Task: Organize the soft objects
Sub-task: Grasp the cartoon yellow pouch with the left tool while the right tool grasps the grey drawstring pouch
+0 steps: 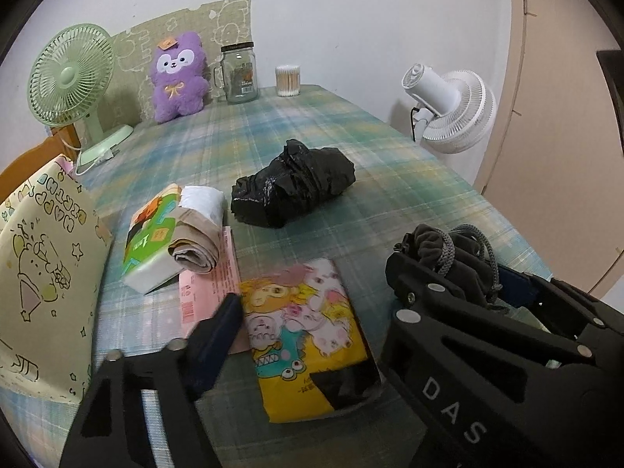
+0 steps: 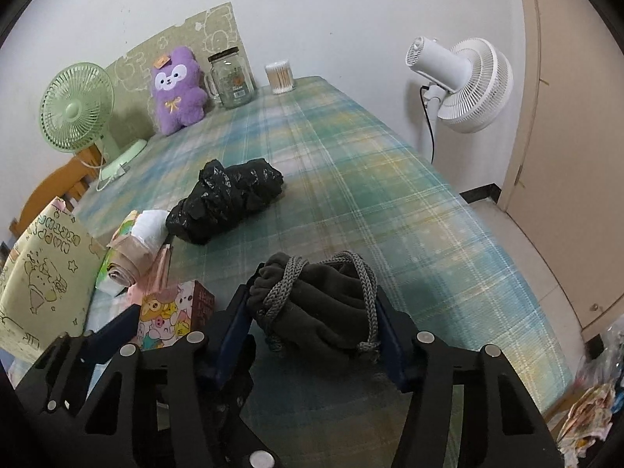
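Right hand-held gripper [image 2: 314, 314] clamps dark drawstring pouch [image 2: 323, 296] near front edge of surface, cord ends toward far edge. Left hand-held gripper [image 1: 308, 323] straddles cartoon tissue pack [image 1: 308, 347] lengthwise, grip unclear.

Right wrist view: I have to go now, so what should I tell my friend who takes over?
Right gripper: shut on the dark drawstring pouch.
Left gripper: seems shut on the cartoon tissue pack.
Loose on the table: black bag bundle, beige roll on the green tissue pack.
Done: nothing looks sorted yet.
Left: place both held things, then the rest.
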`<state>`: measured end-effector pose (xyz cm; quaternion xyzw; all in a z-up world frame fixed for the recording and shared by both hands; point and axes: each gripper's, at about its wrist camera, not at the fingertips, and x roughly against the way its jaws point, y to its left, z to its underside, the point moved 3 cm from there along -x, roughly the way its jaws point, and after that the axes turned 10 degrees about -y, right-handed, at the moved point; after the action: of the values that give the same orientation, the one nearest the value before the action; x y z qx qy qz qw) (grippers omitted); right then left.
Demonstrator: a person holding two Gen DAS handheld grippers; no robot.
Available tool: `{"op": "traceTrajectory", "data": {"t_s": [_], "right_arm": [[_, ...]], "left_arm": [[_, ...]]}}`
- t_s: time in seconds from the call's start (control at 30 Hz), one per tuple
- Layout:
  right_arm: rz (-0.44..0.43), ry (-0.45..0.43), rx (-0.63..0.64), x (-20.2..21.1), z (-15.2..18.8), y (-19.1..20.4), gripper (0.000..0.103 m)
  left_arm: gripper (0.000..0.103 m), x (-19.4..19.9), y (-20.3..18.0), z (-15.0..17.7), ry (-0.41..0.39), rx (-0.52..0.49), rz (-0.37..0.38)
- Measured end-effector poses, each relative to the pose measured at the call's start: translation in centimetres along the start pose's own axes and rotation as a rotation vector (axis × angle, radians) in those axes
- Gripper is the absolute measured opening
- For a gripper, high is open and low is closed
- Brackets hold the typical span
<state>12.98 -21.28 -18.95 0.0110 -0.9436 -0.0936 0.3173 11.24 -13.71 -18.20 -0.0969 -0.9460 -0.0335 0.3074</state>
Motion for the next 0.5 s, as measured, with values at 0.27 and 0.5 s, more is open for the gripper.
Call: {"op": "traceTrajectory", "data": {"t_s": [0.27,0.5], "right_arm": [[0.025,-0.013,-0.003,0.6,-0.2,-0.6,0.06],[0.037,-0.037,-0.005,1.7,-0.8,-0.2,0.06]], "left_arm": [[0.046,-0.3,-0.5,-0.1,0.027,0.021,0.049],[0.046,0.7,-0.3,-1.1,-0.004,0.006,0.038]]}}
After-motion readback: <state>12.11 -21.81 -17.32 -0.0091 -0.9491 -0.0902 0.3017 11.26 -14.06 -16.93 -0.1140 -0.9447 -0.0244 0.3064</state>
